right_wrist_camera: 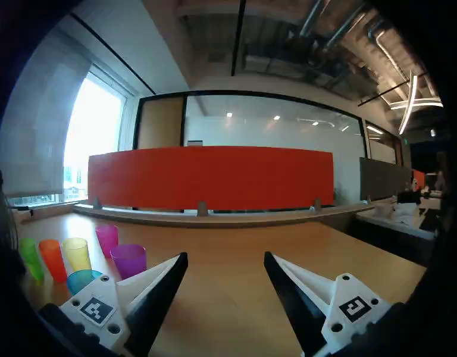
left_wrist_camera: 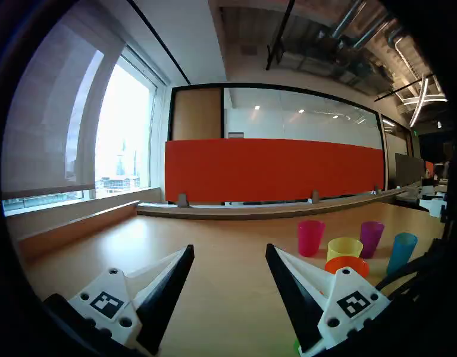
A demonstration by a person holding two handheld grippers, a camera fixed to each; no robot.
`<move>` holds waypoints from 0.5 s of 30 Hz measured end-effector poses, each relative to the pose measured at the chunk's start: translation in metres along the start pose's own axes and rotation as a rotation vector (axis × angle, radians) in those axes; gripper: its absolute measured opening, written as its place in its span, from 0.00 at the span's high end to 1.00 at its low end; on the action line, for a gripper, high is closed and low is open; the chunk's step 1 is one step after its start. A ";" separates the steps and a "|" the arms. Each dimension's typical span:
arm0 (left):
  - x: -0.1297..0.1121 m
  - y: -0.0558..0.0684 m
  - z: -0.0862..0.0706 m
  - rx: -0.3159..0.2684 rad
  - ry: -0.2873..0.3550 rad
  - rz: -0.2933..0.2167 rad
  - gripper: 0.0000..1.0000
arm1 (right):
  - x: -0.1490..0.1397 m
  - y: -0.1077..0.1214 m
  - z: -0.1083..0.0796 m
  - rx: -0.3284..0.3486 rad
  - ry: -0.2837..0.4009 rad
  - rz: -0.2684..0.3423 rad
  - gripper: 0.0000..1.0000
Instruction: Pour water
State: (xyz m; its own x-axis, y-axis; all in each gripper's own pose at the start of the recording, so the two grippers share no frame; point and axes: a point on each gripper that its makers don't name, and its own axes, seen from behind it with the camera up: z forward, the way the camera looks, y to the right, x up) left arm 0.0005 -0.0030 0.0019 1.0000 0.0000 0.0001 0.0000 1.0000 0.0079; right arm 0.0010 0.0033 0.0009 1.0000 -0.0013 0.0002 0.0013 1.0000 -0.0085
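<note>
Pale wooden desktop (left_wrist_camera: 187, 229) stretches to an orange-red partition (left_wrist_camera: 276, 169); the left gripper (left_wrist_camera: 228, 247) hovers over it, fingers spread with nothing between them; the coloured plastic cups (left_wrist_camera: 344, 247) stand clustered just to its right. The right gripper (right_wrist_camera: 225, 254) is likewise spread and empty; the cups (right_wrist_camera: 77, 253) stand to its left.

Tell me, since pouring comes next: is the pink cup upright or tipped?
Upright: the pink cup stands on the table, open rim up.
</note>
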 end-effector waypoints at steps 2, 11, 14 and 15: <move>0.000 0.000 0.000 0.000 0.000 0.000 0.11 | 0.000 0.000 0.000 0.000 0.000 0.000 0.01; 0.000 0.000 0.000 0.000 0.000 0.000 0.11 | 0.000 0.000 0.000 0.000 0.000 0.000 0.01; 0.000 0.000 0.000 0.000 0.000 0.000 0.12 | 0.000 0.000 0.000 0.000 0.000 0.000 0.01; 0.000 0.000 0.000 0.000 0.000 0.000 0.12 | 0.000 0.000 0.000 0.000 0.000 0.000 0.00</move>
State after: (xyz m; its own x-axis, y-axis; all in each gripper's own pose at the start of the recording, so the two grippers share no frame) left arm 0.0003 -0.0033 0.0018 1.0000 -0.0003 0.0002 0.0003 1.0000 0.0081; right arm 0.0009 0.0033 0.0013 1.0000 -0.0013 0.0003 0.0013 1.0000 -0.0086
